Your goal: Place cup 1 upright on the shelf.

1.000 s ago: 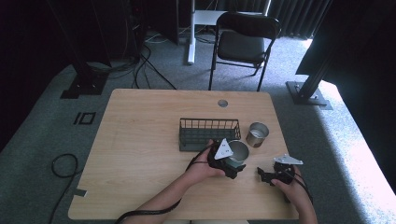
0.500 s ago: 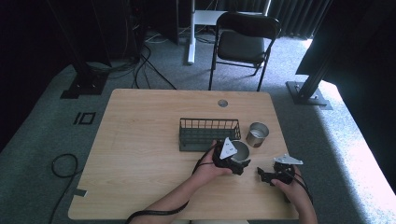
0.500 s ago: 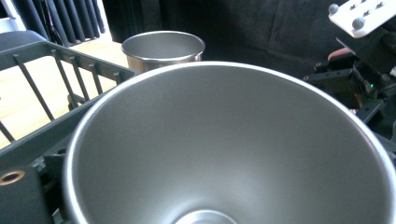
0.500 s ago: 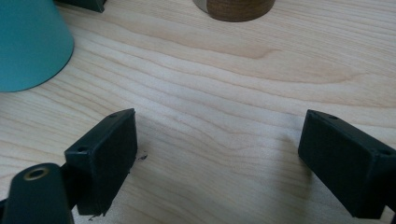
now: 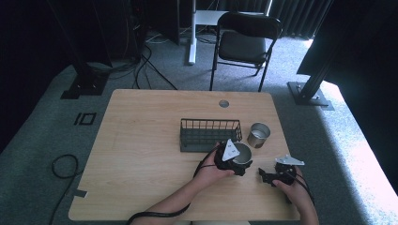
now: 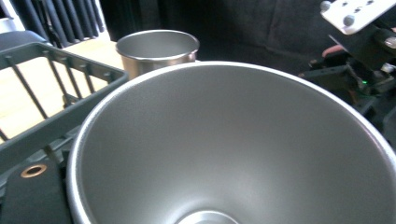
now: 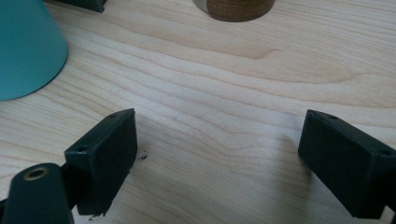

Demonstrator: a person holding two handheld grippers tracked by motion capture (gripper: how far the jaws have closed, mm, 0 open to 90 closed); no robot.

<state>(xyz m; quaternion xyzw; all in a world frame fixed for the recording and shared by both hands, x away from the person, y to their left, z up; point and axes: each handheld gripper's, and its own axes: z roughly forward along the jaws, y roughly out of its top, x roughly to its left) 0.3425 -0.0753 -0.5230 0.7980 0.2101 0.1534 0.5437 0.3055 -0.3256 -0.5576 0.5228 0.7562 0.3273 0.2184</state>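
My left gripper [image 5: 231, 158] holds a metal cup [image 5: 243, 156] just in front of the dark wire basket [image 5: 210, 133]. In the left gripper view the cup's steel inside [image 6: 233, 149] is very close and tipped toward the camera, with the basket [image 6: 56, 88] to its left. Its outside shows teal [image 7: 25, 46] in the right gripper view. A second steel cup [image 5: 258, 134] stands upright to the right of the basket, also seen as the cup [image 6: 156, 49] behind the held one. My right gripper [image 5: 270, 177] rests low over the table, jaws wide apart [image 7: 217, 154] with bare wood between them.
The wooden table [image 5: 141, 140] has a round cable hole [image 5: 224, 103] near its far edge. A black folding chair [image 5: 246, 42] stands beyond the table. The right gripper [image 6: 359, 46] sits close to the held cup's right side.
My left gripper and its cup have shifted slightly to the right and nearer the front edge. The right gripper has stayed in place.
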